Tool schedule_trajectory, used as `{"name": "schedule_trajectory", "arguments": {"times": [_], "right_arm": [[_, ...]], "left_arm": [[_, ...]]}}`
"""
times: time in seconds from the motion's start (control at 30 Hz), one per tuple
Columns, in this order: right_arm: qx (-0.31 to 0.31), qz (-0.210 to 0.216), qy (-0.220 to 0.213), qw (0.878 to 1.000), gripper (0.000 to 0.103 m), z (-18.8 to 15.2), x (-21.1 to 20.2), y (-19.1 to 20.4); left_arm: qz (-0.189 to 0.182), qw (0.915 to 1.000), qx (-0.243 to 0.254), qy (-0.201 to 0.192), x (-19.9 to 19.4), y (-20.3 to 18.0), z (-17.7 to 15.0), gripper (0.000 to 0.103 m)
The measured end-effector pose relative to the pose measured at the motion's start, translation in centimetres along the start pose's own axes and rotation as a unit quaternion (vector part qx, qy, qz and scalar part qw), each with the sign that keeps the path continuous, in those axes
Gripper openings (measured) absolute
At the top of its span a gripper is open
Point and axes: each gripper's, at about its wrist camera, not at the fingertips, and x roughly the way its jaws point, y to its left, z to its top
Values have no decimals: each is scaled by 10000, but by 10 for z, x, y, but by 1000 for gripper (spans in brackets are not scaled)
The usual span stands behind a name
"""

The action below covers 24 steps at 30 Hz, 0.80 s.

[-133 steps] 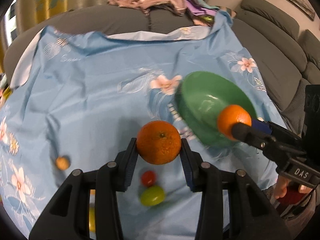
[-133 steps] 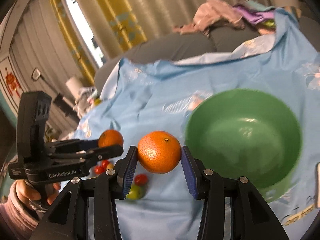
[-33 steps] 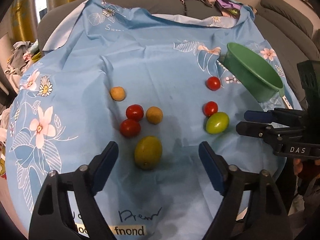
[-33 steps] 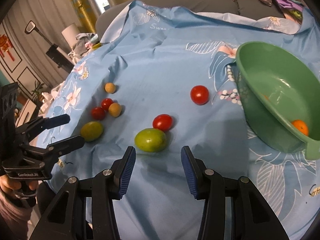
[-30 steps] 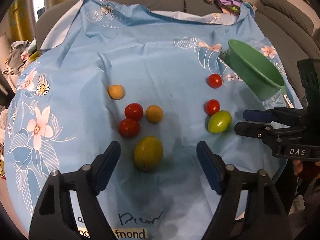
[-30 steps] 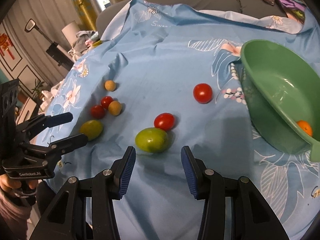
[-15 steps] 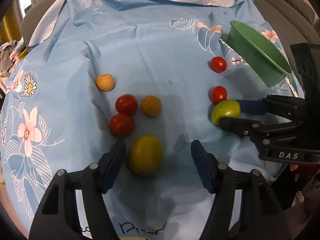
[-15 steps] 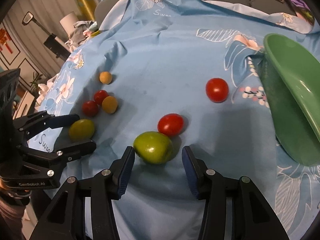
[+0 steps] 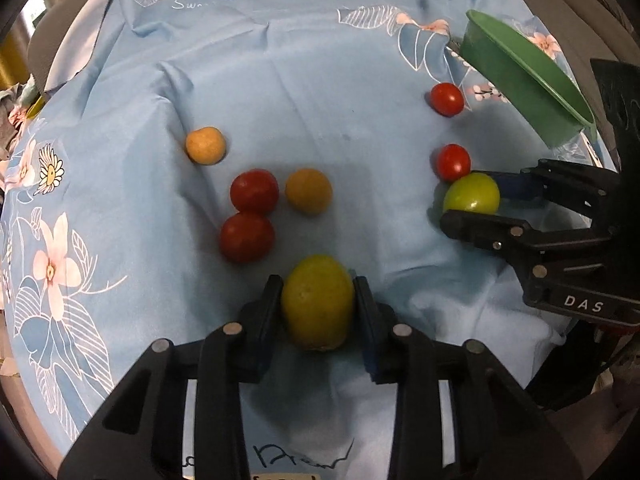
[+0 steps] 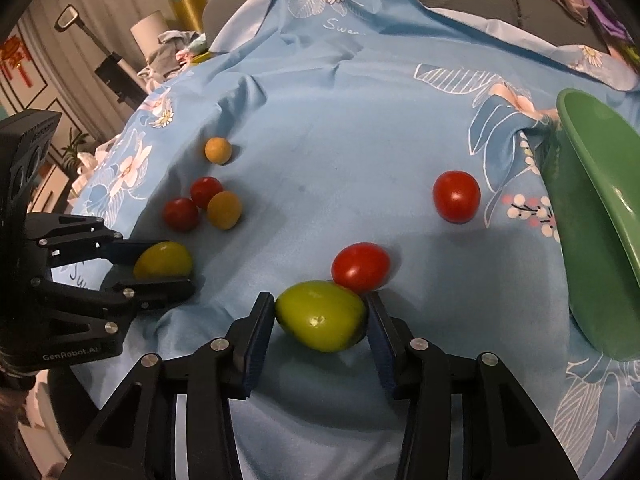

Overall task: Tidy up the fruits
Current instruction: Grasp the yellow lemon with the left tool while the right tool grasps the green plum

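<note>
Left wrist view: the left gripper [image 9: 318,304] clamps a yellow fruit [image 9: 317,302] on the cloth [image 9: 320,92], apparently for the green bowl [image 9: 520,76].

Right wrist view: the right gripper [image 10: 321,318] brackets a green fruit [image 10: 321,315], jaws touching it.

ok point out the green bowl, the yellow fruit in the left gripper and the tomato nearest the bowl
green bowl [image 10: 596,216], right wrist view, inner wall
yellow fruit [image 9: 317,302], left wrist view, middle of its skin
tomato nearest the bowl [image 10: 456,196], right wrist view, centre of its front

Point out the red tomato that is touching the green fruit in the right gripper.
It is the red tomato just behind the green fruit held in the right gripper, pressing against it. The other red ones lie apart from it.
</note>
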Motion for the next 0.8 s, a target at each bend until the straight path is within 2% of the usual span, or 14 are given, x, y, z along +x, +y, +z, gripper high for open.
{"name": "schedule_trajectory", "arguments": {"times": [0.1,0.3,0.8], "right_arm": [[22,42,-47,10000,47,-1,-1,0],[80,107,-180,9997,47,0,-11,0],[148,84,-625,9979,47,-4,-57,1]], "left_arm": [[-142,9998,-119,-33,1,1,-1,35],[-155,9993,-289,-154,-4,0,-4,35],[38,9970,-226,-736,-47,-26,-4,35]]}}
